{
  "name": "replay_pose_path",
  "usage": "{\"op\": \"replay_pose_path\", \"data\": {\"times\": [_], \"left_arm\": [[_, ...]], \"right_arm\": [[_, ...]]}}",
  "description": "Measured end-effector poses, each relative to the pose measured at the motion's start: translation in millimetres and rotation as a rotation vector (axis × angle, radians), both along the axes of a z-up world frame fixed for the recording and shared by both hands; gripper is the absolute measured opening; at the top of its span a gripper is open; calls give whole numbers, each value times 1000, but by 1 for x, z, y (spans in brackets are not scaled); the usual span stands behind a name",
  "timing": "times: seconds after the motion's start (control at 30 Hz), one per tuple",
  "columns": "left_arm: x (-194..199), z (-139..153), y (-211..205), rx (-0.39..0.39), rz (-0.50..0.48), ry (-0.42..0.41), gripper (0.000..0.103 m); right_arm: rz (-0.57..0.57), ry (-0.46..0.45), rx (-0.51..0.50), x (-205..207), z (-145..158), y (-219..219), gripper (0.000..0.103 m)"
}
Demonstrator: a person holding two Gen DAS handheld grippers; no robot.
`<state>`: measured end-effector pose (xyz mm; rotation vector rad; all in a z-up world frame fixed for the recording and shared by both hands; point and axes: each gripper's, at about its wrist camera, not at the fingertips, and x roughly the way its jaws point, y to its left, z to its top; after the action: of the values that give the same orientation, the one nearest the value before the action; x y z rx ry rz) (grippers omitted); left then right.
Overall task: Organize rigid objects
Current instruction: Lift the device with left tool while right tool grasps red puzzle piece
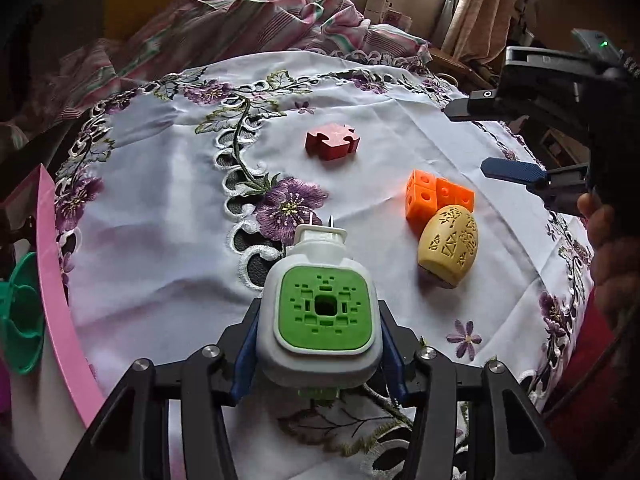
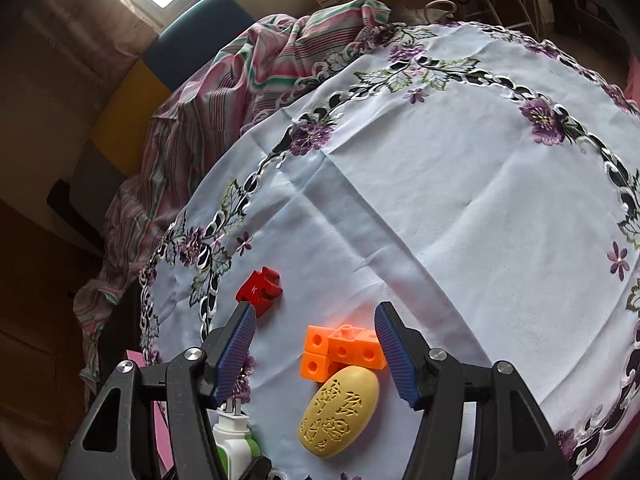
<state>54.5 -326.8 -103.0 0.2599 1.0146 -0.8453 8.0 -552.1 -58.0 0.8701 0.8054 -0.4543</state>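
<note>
The left gripper (image 1: 320,344) is clamping a white plug-in device (image 1: 318,320) with a green perforated face; its blue-padded fingers (image 1: 245,360) are pressing against the device's two sides, and the device's two metal prongs are pointing forward, away from the fingers, over the embroidered white cloth (image 1: 168,248) covering the desk. Ahead of the fingers and to their right, a yellow carved oval piece (image 1: 449,246) is lying on the cloth, touching a cluster of orange cubes (image 1: 436,198) just beyond it. Farther ahead, a red puzzle-shaped block (image 1: 331,140) is sitting alone, apart from the others. Off to the left of the fingers, a pink rim (image 1: 54,264) is curving along the desk edge, with a green plastic piece (image 1: 22,320) beside it.

The right gripper (image 2: 316,352) is hovering above the cloth (image 2: 460,200) with its fingers (image 2: 236,348) spread wide apart and gripping nothing. The orange cubes (image 2: 340,346) are lying between the fingers, and the yellow carved oval piece (image 2: 339,410) is lying between them too, nearer the gripper's body and touching the cubes. The red puzzle-shaped block (image 2: 260,289) is sitting just past the tip of the left finger. The white plug-in device (image 2: 234,440) is showing below that same finger, prongs up. In the left wrist view, the right gripper (image 1: 480,138) is showing at the right edge, fingers apart.
</note>
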Motion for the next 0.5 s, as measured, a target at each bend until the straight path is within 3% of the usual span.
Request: {"op": "replay_pose_path", "data": {"times": [0.2, 0.5], "left_arm": [[5, -3, 1, -19, -11, 21, 52], [4, -5, 3, -33, -7, 19, 52]], "right_arm": [[158, 49, -33, 24, -1, 22, 63], [418, 206, -231, 109, -12, 42, 63]]}}
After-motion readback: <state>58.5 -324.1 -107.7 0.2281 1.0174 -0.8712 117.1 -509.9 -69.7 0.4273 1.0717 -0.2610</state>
